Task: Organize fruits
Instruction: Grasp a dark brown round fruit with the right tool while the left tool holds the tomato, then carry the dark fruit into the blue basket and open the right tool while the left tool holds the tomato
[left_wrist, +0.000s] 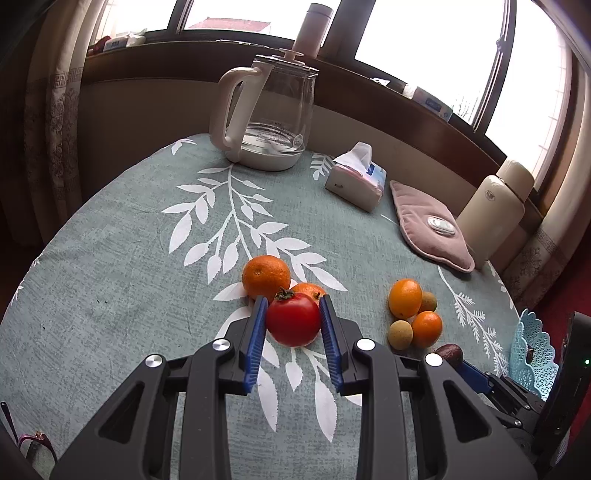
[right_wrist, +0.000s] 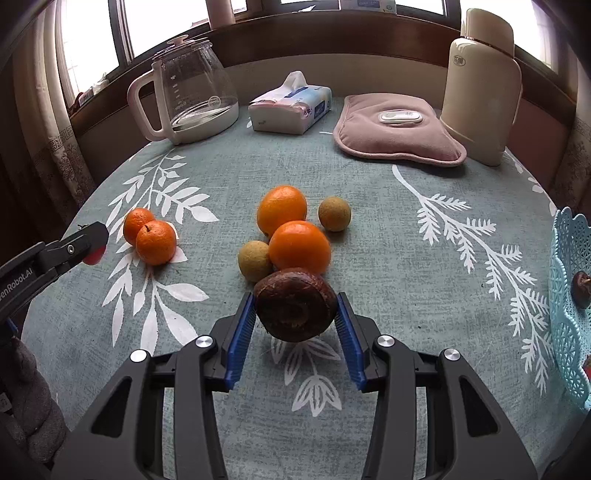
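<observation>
In the left wrist view my left gripper (left_wrist: 293, 306) is shut on a red tomato (left_wrist: 293, 321) with a green calyx, low over the leaf-print tablecloth (left_wrist: 129, 258). Two oranges (left_wrist: 266, 277) lie just behind it. To the right sits a cluster of two oranges (left_wrist: 405, 298) and two small tan fruits (left_wrist: 400, 334). In the right wrist view my right gripper (right_wrist: 295, 314) holds a dark brown round fruit (right_wrist: 295, 304), blue pads pressing on both its sides, right in front of that cluster (right_wrist: 299, 245). A light blue lattice basket (right_wrist: 569, 295) stands at the right edge.
Along the table's far side stand a glass kettle (right_wrist: 188, 99), a tissue pack (right_wrist: 290, 107), a pink heating pad (right_wrist: 399, 129) and a cream thermos (right_wrist: 480, 85). Something dark lies inside the basket (right_wrist: 583, 290). The window wall runs behind the table.
</observation>
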